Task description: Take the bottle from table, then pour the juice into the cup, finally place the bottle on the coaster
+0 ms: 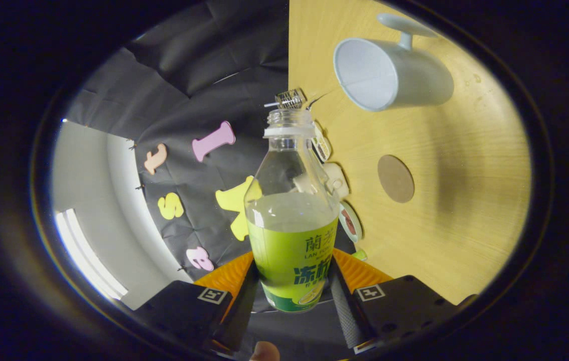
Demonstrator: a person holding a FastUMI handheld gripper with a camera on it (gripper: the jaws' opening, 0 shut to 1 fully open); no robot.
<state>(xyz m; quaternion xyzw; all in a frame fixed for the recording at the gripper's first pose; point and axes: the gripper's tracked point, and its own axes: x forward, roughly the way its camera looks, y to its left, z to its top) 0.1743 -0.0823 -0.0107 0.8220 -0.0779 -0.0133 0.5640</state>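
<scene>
A: What is the gripper (292,296) gripping?
B: Both fingers are pressing on the bottle (290,215), which is sitting between them, uncapped, neck pointing to twelve o'clock.
A: And beyond it?
B: The cup (392,75) is lying at one o'clock on the table (465,175), the coaster (395,178) at two.
</scene>
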